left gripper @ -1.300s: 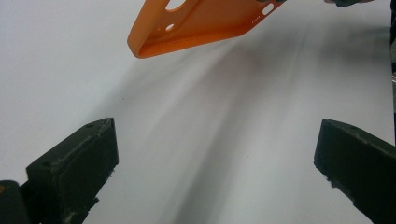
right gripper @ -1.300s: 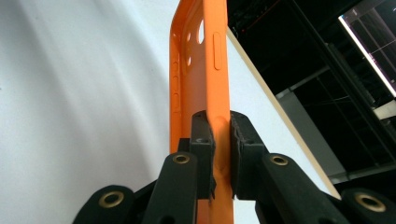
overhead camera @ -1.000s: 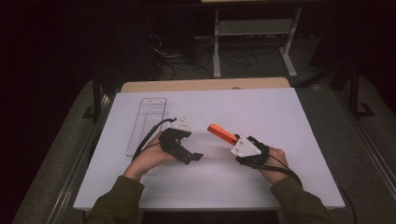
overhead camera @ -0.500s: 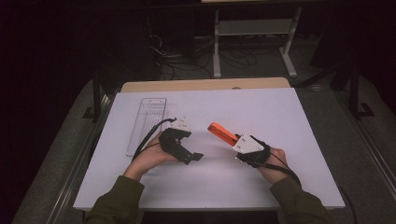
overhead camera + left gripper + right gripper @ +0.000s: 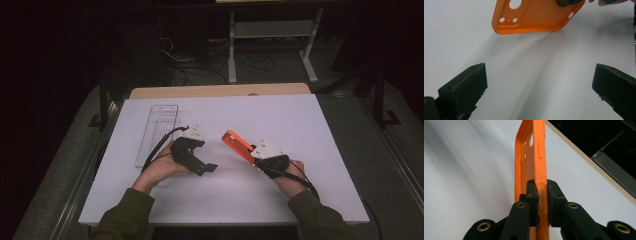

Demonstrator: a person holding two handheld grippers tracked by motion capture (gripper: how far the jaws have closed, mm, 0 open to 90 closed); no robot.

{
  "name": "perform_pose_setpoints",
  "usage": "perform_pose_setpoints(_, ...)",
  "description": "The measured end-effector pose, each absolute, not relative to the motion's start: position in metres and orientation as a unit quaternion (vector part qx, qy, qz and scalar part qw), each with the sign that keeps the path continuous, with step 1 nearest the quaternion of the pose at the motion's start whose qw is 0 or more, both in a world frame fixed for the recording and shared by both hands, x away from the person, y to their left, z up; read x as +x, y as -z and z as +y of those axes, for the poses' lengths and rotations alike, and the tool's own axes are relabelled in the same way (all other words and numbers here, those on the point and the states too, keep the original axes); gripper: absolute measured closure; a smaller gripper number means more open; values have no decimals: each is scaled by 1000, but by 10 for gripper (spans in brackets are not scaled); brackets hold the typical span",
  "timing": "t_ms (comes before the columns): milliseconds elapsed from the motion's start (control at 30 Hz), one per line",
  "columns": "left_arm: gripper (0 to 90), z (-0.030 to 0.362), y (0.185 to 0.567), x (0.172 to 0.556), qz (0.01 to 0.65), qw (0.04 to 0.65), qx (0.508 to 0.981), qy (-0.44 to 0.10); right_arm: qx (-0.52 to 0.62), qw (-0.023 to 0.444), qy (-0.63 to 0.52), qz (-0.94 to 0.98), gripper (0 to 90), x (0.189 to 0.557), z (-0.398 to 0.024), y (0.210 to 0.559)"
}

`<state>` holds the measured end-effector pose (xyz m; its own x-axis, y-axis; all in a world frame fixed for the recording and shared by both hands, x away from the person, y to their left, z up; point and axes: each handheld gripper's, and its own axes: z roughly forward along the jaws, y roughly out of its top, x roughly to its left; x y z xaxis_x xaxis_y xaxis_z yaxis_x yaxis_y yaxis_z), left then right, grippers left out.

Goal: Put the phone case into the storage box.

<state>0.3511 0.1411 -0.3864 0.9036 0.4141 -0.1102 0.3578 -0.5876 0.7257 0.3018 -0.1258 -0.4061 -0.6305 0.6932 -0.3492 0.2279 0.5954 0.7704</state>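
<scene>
The right gripper (image 5: 540, 202) pinches the orange phone case (image 5: 531, 165); bring it gently between the wide-spread left gripper (image 5: 539, 87) jaws just ahead.

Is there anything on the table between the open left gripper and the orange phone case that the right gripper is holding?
Nothing visible. In the left gripper view, bare white table lies between the left gripper and the orange phone case. The right gripper is clamped on the case's edge. The clear plastic tray sits off to the left gripper's far side.
</scene>
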Motion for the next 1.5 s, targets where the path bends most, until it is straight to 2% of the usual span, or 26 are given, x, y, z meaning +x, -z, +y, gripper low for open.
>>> perform_pose_setpoints(700, 0, 143, 385, 354, 225, 409, 884, -37, 359, 260, -413, 795, 800, 309, -138, 403)
perform_pose_setpoints(1200, 0, 144, 383, 355, 248, 422, 871, -32, 386, 269, -450, 759, 802, 308, -146, 398)
perform_pose_setpoints(1500, 0, 139, 379, 358, 269, 432, 859, -53, 383, 279, -455, 754, 802, 305, -145, 395)
